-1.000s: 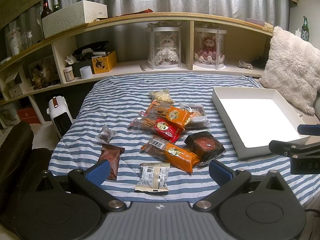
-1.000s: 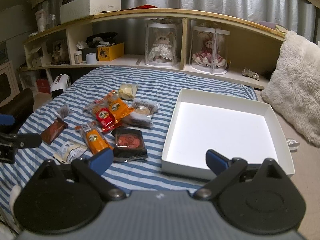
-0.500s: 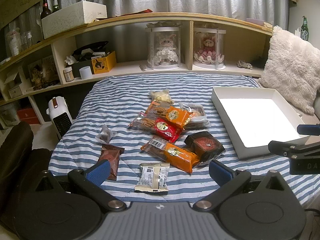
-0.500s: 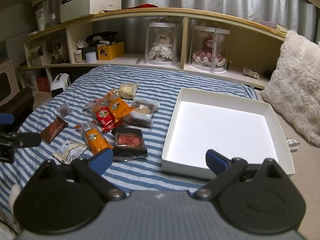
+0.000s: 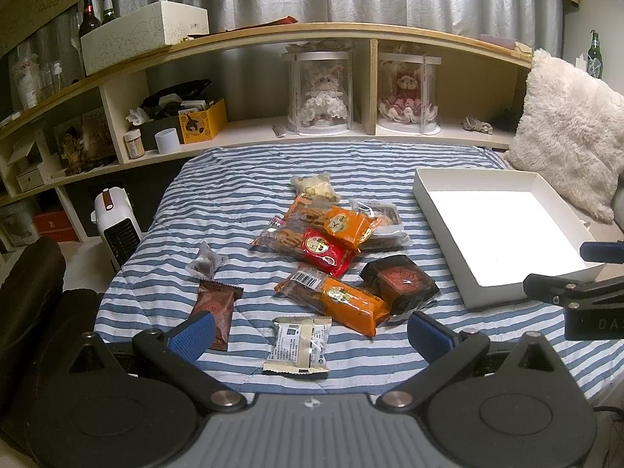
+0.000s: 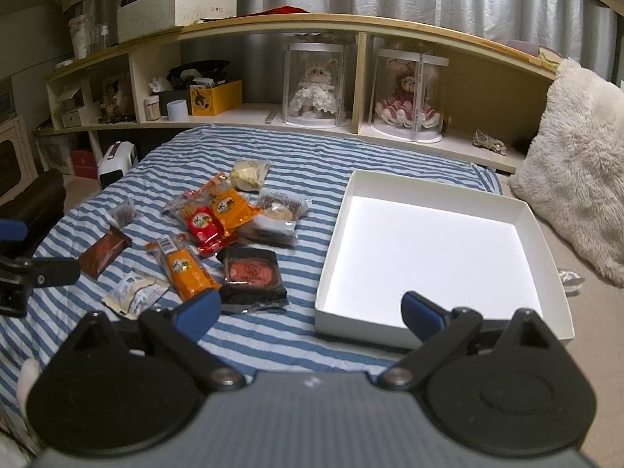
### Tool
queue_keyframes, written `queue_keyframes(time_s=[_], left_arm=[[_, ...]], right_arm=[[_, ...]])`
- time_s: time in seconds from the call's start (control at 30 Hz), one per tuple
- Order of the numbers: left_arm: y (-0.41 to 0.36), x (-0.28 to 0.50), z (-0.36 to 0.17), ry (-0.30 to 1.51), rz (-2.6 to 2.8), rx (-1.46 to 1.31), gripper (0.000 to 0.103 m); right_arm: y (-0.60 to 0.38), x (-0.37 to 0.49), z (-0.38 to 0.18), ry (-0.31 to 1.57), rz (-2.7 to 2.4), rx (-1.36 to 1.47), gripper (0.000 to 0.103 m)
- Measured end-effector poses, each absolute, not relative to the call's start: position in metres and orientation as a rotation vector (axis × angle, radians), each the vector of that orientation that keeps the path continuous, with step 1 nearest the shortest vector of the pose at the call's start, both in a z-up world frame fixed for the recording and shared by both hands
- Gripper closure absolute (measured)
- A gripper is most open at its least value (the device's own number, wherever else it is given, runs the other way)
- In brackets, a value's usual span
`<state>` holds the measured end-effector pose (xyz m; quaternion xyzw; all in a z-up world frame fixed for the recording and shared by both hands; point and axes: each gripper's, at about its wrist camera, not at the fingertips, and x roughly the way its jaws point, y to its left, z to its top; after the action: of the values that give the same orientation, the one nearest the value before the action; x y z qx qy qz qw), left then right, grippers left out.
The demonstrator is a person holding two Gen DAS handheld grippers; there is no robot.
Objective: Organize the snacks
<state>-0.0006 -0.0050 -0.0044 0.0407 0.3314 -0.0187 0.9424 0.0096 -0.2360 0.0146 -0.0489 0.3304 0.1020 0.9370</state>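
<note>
Several snack packets lie on the blue-striped bedspread (image 5: 234, 179): an orange packet (image 5: 335, 300), a red packet (image 5: 312, 247), a black packet (image 5: 399, 279), a white packet (image 5: 298, 345) and a brown packet (image 5: 214, 308). An empty white box (image 5: 503, 234) stands to their right; it also shows in the right wrist view (image 6: 433, 249). My left gripper (image 5: 310, 331) is open and empty just above the white packet. My right gripper (image 6: 312, 310) is open and empty, near the box's front edge; the black packet (image 6: 251, 271) lies to its left.
A wooden shelf (image 5: 273, 132) with two doll cases (image 5: 321, 93) and small boxes runs behind the bed. A fluffy cream pillow (image 5: 565, 128) leans at the right. A small white heater (image 5: 117, 226) stands on the floor at the left.
</note>
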Motion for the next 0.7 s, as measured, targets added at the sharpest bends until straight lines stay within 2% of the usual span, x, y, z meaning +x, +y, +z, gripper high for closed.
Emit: queue_keyframes(time_s=[0.7], left_arm=[[0.037,0.052,-0.002,0.654,0.102,0.043,0.0]], right_arm=[[-0.206,0.067,0.014,0.645,0.322,-0.171,0.001]])
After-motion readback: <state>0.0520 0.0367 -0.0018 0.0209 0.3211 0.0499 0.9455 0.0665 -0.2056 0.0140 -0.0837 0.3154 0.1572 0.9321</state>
